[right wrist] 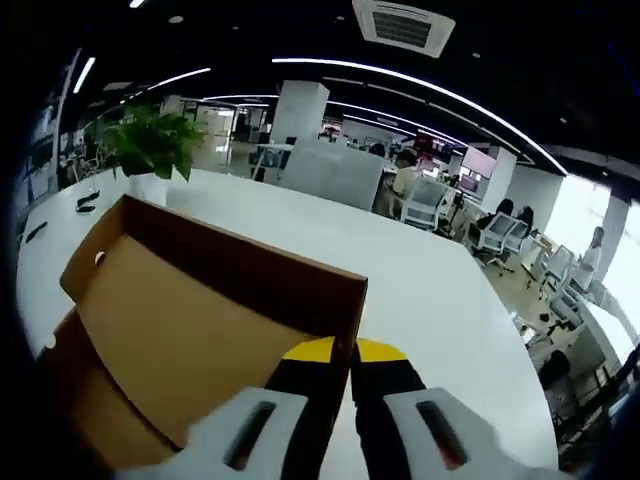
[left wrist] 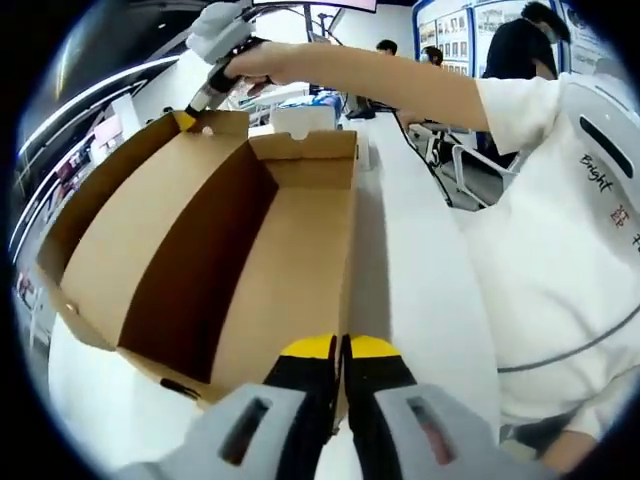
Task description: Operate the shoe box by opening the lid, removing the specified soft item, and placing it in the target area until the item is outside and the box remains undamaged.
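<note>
1. The table is the big white surface under everything; take the shoe box standing on it as your landmark for all that follows.

2. The shoe box is open, with its long axis running away from your left gripper toward the far end, where your right gripper comes in from above. The lid is up and leaning outward along the box's long left side.

3. Your left gripper sits at the near end of the box, its jaws drawn narrow with the near wall's edge seemingly caught between the yellow tips. I judge it is steadying the box.

4. In the right gripper view, your right gripper also has its jaws nearly closed, on a cardboard edge at the far end of the box. From the left gripper view it lies at the far corner where the lid meets the box.

5. The soft item: what shows of the box's inside looks bare cardboard, and I cannot make out the item anywhere. The floor along the shaded left wall is partly hidden.

6. The relation that matters: the opening lies between your two grippers, lengthwise. Either one would reach inward along that axis, and the left looks better placed, I judge.
</note>
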Demonstrator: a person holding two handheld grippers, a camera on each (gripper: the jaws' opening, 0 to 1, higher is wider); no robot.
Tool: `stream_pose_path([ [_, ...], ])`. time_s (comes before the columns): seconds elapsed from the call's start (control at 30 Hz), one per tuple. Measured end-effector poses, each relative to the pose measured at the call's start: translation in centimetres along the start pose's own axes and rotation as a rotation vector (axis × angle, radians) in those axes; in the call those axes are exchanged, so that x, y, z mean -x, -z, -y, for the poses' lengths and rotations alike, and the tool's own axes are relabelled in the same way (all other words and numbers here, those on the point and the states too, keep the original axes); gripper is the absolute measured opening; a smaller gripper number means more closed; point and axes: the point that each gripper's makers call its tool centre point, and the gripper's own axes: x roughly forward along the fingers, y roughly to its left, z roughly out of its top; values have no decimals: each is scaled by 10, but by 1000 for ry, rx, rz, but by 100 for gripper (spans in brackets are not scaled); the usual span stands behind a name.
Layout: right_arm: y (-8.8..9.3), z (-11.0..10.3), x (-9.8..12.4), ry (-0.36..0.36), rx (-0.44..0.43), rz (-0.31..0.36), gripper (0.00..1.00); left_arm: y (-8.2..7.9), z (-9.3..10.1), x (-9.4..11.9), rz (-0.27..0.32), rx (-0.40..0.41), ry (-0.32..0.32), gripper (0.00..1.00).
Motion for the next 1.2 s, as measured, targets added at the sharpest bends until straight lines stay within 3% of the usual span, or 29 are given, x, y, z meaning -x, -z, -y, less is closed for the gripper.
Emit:
stream_pose_path([
  [0.03, -6, -2, 6, -7, -32, 44, 2, 0, -1, 0, 1, 4, 0, 2],
  [0.1, -6, -1, 14, 1, -20, 51, 2, 0, -1, 0, -1, 5, -1, 2],
  [0.13, -11, -2, 16, -2, -37, 87, 1, -1, -1, -1, -1, 7, -3, 2],
  [0.27, -11, 0, 22, 17, -18, 111, 1, -1, -2, -1, -3, 11, -2, 2],
  [0.33, -15, 1, 24, 16, -69, 142, 1, -1, -2, -1, -4, 13, 0, 2],
  [0.57, -12, 7, 34, 28, -97, 195, 0, -1, -1, 0, 7, -14, 11, 2],
  [0.67, -13, 7, 46, 41, -118, 252, 0, -1, -1, 0, 9, -18, 10, 2],
  [0.93, -10, 10, 56, 40, -111, 266, 0, 1, -5, 1, 6, -33, -12, 5],
  [1.07, -11, 8, 57, 73, -84, 273, 0, 1, -7, 1, 13, -29, -19, 6],
  [1.2, -12, 6, 69, 53, -120, 311, 0, 0, -7, 1, 32, -57, -59, 7],
])
